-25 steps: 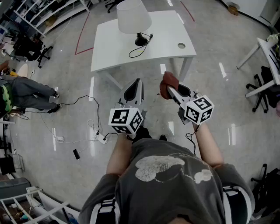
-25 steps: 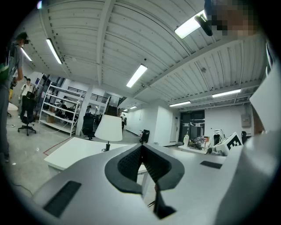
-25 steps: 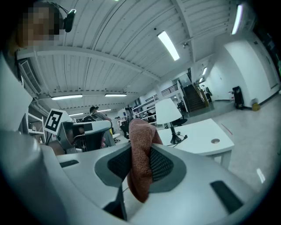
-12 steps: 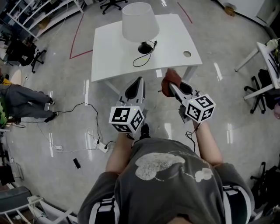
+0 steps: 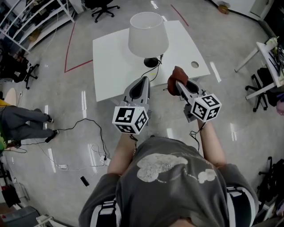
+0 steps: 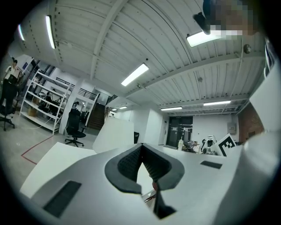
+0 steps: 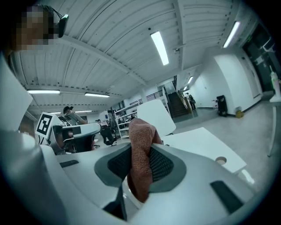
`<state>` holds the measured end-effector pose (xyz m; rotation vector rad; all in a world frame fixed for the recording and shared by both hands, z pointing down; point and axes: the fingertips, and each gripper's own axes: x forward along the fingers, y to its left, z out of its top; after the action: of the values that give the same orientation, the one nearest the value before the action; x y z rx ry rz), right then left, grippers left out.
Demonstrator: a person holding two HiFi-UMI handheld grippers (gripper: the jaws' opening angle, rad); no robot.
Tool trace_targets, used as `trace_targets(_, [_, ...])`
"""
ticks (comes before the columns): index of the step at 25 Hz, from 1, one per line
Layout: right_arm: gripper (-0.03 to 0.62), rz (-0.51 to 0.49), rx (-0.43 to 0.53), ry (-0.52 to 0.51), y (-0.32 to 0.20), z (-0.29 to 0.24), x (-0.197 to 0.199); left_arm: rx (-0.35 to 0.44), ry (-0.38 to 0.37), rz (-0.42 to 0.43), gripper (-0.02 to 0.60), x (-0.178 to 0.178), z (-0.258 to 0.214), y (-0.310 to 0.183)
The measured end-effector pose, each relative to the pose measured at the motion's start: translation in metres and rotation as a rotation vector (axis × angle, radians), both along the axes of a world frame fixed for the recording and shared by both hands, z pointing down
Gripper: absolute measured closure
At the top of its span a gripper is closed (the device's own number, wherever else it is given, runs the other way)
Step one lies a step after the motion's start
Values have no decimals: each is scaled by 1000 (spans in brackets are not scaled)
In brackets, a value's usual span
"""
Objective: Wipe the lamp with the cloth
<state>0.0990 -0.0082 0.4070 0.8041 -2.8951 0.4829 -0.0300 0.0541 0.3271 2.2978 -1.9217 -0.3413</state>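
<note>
A lamp with a white shade point(image 5: 148, 34) and a black base point(image 5: 152, 62) stands on the white table point(image 5: 111, 66), its black cord trailing toward the near edge. Both grippers hover over that near edge, short of the lamp. My right gripper point(image 5: 176, 82) is shut on a reddish-brown cloth point(image 5: 174, 78), which sticks up between its pads point(image 7: 140, 149). My left gripper point(image 5: 142, 83) is shut with nothing in it point(image 6: 141, 148). The shade shows ahead of the jaws in both gripper views point(image 6: 115, 136) point(image 7: 153, 115).
The table has a round cable hole point(image 5: 195, 64) at its right. A black office chair point(image 5: 102, 6) stands beyond it. Cables and a power strip point(image 5: 66, 166) lie on the floor at left, near a seated person's legs point(image 5: 22, 124). Another white table point(image 5: 266, 53) is at right.
The table and lamp have come closer and larger in the head view; both grippers now reach over the table's near edge. The cloth stays held in the right gripper.
</note>
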Motion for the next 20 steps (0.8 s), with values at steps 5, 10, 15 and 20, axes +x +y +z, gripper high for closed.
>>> trace_targets(5, [503, 45, -1, 15, -23, 0, -20, 1, 5, 34, 574, -26, 1, -22])
trace_targets(10, [503, 61, 0, 29, -49, 6, -23, 5, 16, 37, 574, -38, 6, -46])
trace_targets(15, [503, 57, -1, 14, -91, 1, -15, 4, -6, -3, 574, -40, -1, -71])
trace_targets(20, [503, -9, 15, -10, -156, -21, -8, 13, -22, -105, 574, -34, -22, -105])
